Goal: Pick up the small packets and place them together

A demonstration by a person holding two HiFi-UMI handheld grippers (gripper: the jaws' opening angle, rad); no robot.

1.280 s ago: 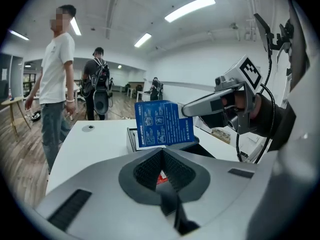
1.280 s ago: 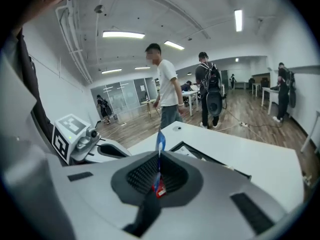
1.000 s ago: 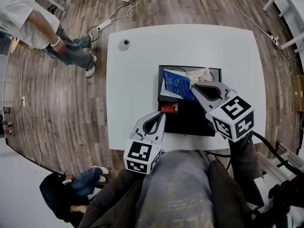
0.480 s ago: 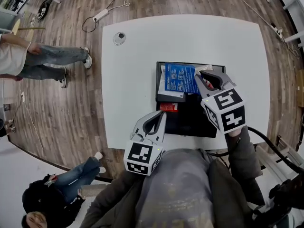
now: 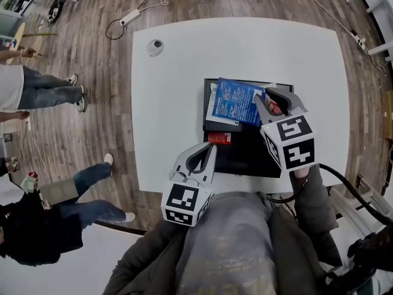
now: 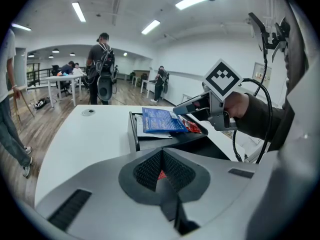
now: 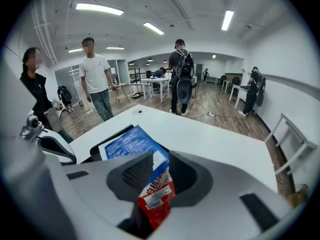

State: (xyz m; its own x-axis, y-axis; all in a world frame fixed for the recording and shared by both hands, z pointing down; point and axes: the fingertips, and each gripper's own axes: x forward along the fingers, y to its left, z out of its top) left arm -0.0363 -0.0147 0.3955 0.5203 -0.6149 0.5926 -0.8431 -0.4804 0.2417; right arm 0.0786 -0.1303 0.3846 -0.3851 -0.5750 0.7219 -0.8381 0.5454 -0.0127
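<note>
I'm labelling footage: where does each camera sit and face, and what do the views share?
Head view: on the person's head, looking steeply down at the white table and black tray; torso, left tool and right tool show.
Left gripper view: on the left tool, facing across the tray; its jaws and the right hand show.
Right gripper view: on the right tool, facing the room; its jaws have just been opening, red packet between them.
Shared: all see the blue packet.
</note>
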